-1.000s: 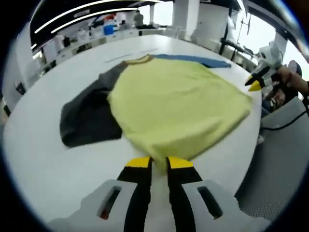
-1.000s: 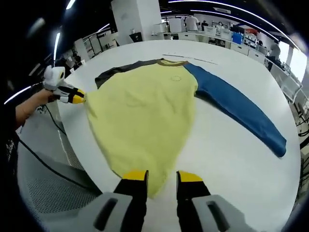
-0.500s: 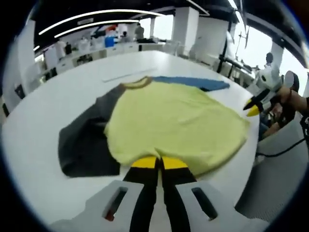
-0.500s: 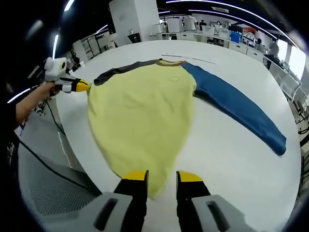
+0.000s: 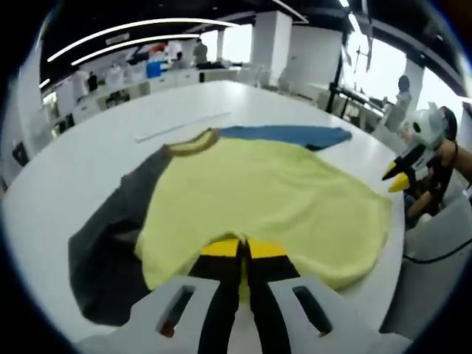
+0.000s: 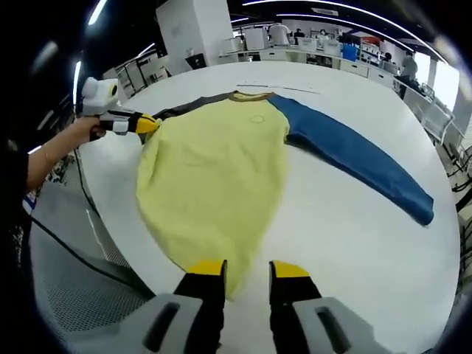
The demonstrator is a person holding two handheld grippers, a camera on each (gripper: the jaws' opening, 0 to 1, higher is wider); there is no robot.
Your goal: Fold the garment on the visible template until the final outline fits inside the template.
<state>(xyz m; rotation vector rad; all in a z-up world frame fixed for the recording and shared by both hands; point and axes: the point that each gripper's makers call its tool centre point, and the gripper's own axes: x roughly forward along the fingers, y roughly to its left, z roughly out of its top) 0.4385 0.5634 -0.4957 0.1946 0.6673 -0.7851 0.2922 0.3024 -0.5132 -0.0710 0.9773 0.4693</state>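
Lay spread on a smooth, white, round-edged table: a soft knit garment with a pale yellow body, a long blue sleeve stretched flat toward the table's far right in the right gripper view, and a dark grey sleeve bunched and creased beside the body in the left gripper view. Showed a brownish ribbed collar at the far end of the yellow panel. Looked matte and slightly fuzzy, with gentle ripples and a curved hem hanging close to the table's near edge.

Left gripper: black jaws with yellow tips pressed together, the yellow hem pinched between them and lifted into a small fold. Seen also from the right gripper view at the garment's left edge, held by a hand, its yellow tip touching the fabric.

Right gripper: jaws parted, yellow tips astride the lower hem, one tip over yellow cloth, the other over bare table; could not tell whether touching the fabric. Seen from the left gripper view off the table's right edge, white-bodied with a yellow beak-like tip.

Behind, a thin pale strip lay on the table beyond the collar.
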